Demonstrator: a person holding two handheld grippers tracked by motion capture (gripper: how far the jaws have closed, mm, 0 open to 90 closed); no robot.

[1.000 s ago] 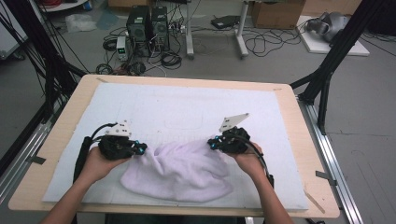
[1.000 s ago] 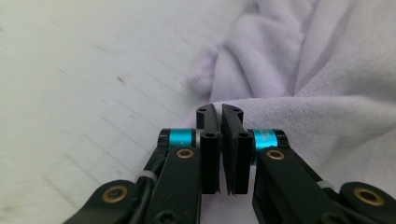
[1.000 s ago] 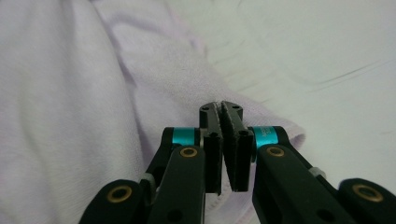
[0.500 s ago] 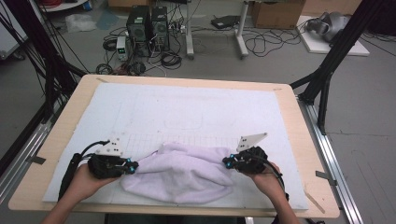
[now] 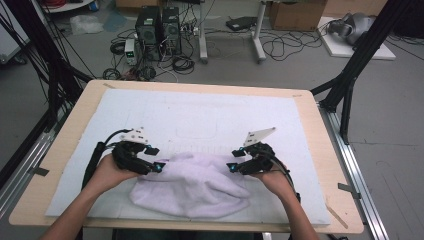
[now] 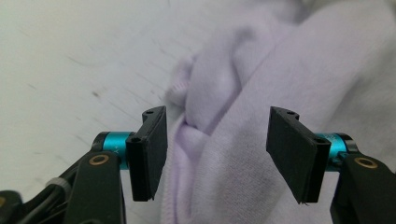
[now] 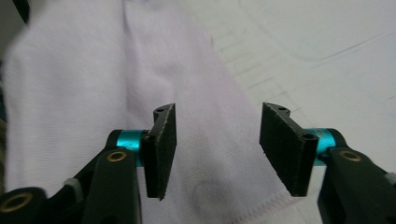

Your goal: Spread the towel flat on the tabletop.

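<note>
A pale lavender cloth (image 5: 192, 186) lies rumpled on the white mat (image 5: 200, 115), near the table's front edge. My left gripper (image 5: 156, 159) hovers at the cloth's left upper edge and my right gripper (image 5: 234, 160) at its right upper edge, their tips pointing toward each other. The jaws of both have just been opening. In the left gripper view, my left gripper (image 6: 217, 154) stands open over a twisted fold of the cloth (image 6: 233, 93), pads clear of it. In the right gripper view, my right gripper (image 7: 217, 144) is open above the cloth's hemmed edge (image 7: 93, 93).
The mat covers most of a wooden table (image 5: 320, 150). Black frame posts (image 5: 350, 75) stand at both back corners, and metal rails run along the sides. On the floor behind are computer towers (image 5: 157, 27), cables and boxes.
Half a second ago both grippers were shut on the cloth, holding it stretched sideways near the front edge. Now they have let go, opened and moved inward and farther from the person.
</note>
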